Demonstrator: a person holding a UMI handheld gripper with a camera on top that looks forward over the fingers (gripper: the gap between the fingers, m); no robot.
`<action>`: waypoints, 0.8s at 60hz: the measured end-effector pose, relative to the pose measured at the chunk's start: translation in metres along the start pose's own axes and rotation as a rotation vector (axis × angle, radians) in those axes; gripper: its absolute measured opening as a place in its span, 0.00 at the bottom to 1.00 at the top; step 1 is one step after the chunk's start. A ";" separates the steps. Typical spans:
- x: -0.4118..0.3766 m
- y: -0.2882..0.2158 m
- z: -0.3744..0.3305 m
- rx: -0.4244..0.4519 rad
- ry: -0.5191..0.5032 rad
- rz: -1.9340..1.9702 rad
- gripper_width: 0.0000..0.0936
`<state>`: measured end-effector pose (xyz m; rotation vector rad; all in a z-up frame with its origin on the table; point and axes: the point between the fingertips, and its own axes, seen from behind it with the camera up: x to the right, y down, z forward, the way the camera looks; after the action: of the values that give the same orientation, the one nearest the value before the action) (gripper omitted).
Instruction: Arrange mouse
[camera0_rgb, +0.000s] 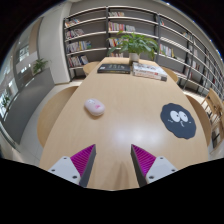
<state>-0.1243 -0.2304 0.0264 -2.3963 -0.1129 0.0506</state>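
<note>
Since the open, empty gripper (112, 160) sits far from the pink mouse (95, 107) at centre-left, a crooked approach could push it away.

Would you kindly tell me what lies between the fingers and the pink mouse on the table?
Only bare table, as the gripper view shows: the open fingers sit short of the pink mouse.

Mouse (95, 107) left on table (125, 125) — mat (178, 119) right.
</note>
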 end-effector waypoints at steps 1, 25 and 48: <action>-0.005 -0.001 0.006 -0.005 -0.005 -0.003 0.74; -0.057 -0.074 0.126 -0.060 0.008 -0.018 0.74; -0.038 -0.124 0.174 -0.045 0.085 0.070 0.66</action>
<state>-0.1827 -0.0258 -0.0180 -2.4431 0.0093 -0.0210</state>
